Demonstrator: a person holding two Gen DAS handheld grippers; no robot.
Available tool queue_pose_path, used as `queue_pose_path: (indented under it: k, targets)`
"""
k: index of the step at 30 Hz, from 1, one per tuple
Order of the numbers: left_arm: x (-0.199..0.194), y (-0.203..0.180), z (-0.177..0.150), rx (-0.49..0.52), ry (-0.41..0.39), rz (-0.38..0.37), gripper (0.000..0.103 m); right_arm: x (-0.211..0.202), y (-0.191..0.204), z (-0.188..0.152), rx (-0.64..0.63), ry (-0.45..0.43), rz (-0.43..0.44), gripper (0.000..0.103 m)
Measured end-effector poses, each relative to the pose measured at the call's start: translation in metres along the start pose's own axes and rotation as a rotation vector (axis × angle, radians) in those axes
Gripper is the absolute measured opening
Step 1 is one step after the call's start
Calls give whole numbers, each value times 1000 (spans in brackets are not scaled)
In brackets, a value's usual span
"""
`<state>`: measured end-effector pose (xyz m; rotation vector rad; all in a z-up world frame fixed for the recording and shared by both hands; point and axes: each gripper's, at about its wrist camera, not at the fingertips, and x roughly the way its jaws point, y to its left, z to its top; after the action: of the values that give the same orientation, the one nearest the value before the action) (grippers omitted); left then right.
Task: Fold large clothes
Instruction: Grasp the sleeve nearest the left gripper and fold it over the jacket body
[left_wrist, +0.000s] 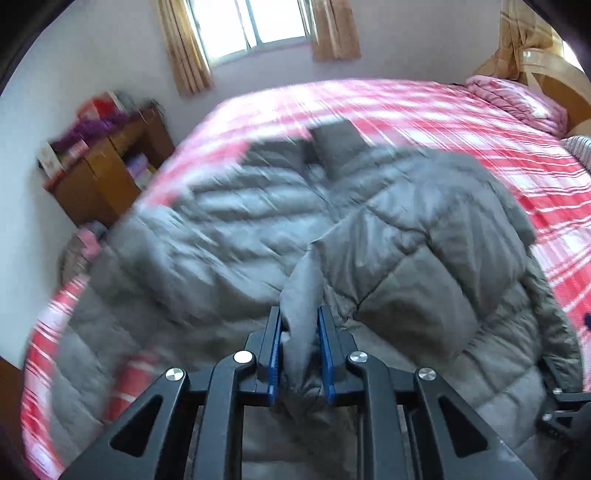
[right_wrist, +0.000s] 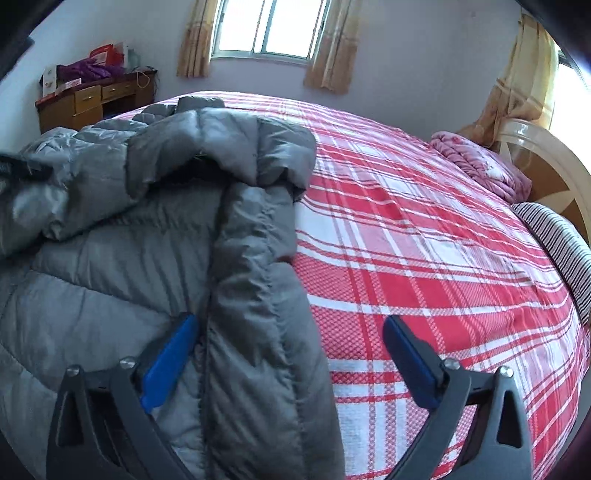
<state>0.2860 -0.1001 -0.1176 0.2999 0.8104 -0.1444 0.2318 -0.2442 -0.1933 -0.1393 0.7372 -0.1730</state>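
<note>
The jacket (right_wrist: 147, 229) lay on the near left part of the bed (right_wrist: 424, 240). A cabinet (right_wrist: 92, 99) stood far left, folded bedding (right_wrist: 484, 166) far right, a window (right_wrist: 266, 26) behind.

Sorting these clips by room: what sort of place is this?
A bedroom, most likely in a home: a large bed with a red plaid sheet and a headboard, a curtained window, and a wooden desk against the wall.

Grey quilted puffer jacket (right_wrist: 147, 229) lies rumpled on the bed's left part.
</note>
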Motion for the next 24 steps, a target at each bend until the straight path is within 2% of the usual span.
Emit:
queue_pose_path:
  k: [2,4,6,8,9,11,13,14,15,17,20,24]
  targets:
    - [0,7,4,41,-21,81,19,0,2,-1,-6,-3,-14,103]
    - [9,11,4,71,-13,121,20,0,2,-3,-12,-5,-22,103]
    - [22,12,0,84,9,167,25,1,-1,-3,-11,-6,-20,103]
    - [35,13,-2,87,37,205,45,2,-4,-2,-1,-3,-6,103]
    - [36,16,-3,81,41,214,50,4,-6,-1,8,3,6,103]
    - [33,25,-4,44,30,218,69,5,-13,0,34,25,47,103]
    - [18,47,0,-22,-10,251,81,3,-23,1,62,55,115,102]
    - [14,52,3,-40,-31,277,84,-1,-28,3,76,72,144,100]
    - [4,62,7,-66,-70,320,85,-9,-34,6,83,74,152,94]
    - [-13,76,15,-128,-121,358,87,-25,-41,16,83,51,154,87]
    - [-22,77,27,-195,-153,288,88,-50,-50,47,109,-24,164,81]
    - [4,52,34,-218,-113,252,91,-42,-41,96,86,-101,126,81]
